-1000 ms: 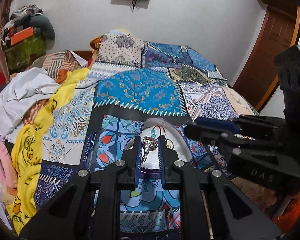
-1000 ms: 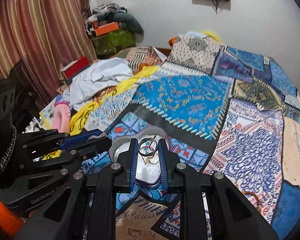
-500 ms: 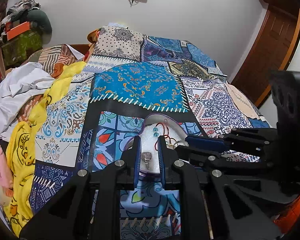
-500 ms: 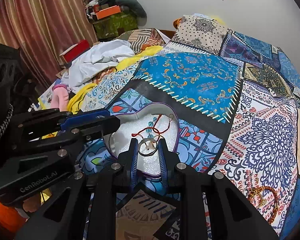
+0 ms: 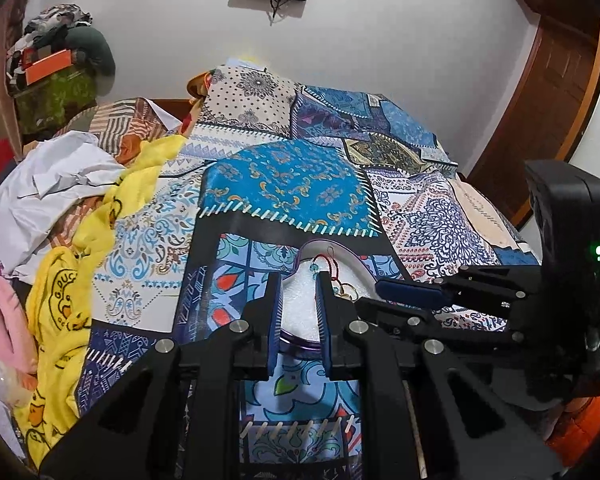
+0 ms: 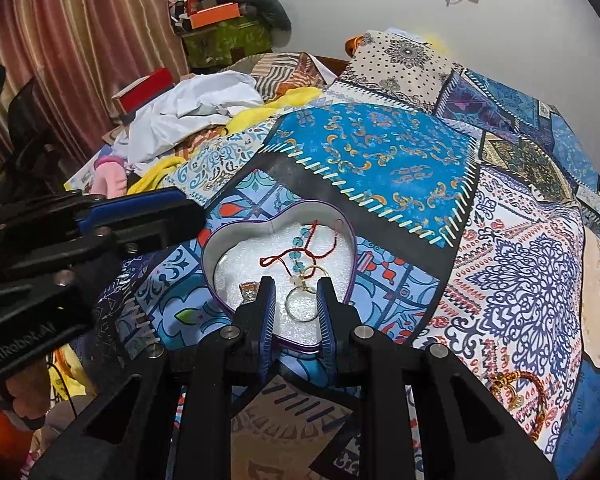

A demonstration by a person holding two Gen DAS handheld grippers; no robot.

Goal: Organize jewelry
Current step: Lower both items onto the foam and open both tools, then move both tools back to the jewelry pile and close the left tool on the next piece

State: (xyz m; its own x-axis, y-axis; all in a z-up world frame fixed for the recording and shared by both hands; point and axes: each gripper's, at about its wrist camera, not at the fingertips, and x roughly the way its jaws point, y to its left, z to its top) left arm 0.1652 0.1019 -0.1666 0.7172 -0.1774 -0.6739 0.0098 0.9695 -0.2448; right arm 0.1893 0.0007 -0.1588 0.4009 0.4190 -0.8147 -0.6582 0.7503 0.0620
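**Jewelry gathered in the heart-shaped tin on the bed**

Jewelry lies in the purple-rimmed, heart-shaped metal tin (image 6: 342, 224) with its white foam lining, which sits on the blue patchwork quilt (image 6: 380, 152). Inside we see a red cord bracelet with turquoise beads (image 6: 296, 254), a gold wire ring (image 6: 300, 306) toward the tin's 6 o'clock, and a small ornate silver ring (image 6: 249, 292) at about 8 o'clock.

Our right gripper (image 6: 297, 306) hangs over the tin's near point, its blue-padded fingers parted a little wider than the gold ring between them; we see no pad touching it. Our left gripper (image 5: 298, 308) is over the same tin (image 5: 340, 250), moderately parted with only white foam between its fingers, holding nothing.

Another red-and-gold braided bracelet (image 6: 520, 396) rests on the quilt at 4 o'clock of the tin, well apart. A yellow duck-print cloth (image 5: 60, 300) lies at 9 o'clock.
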